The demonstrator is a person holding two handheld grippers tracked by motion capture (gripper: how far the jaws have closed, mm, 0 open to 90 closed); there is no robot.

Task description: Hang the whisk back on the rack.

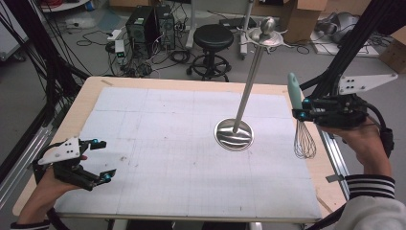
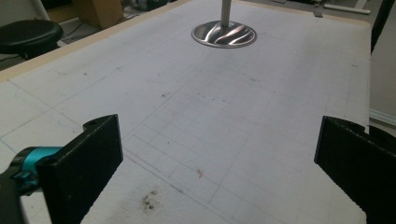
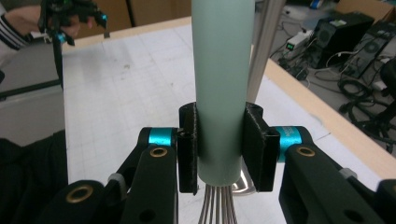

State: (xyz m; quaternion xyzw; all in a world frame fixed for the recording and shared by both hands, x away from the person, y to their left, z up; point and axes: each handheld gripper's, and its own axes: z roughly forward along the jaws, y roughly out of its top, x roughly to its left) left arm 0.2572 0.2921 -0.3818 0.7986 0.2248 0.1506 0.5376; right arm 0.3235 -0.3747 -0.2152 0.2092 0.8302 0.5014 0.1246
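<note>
Two tongs, right (image 3: 219, 144) gripping one whisk (image 1: 303, 136), left (image 1: 104, 160) spread.

Whisk (image 3: 219, 84) handle top, wires cut off.

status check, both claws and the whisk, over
Left claw open, low over mat. Right claw shut on whisk handle, wires hanging down, off the table. Hook stand nearby, nothing hung.
</note>
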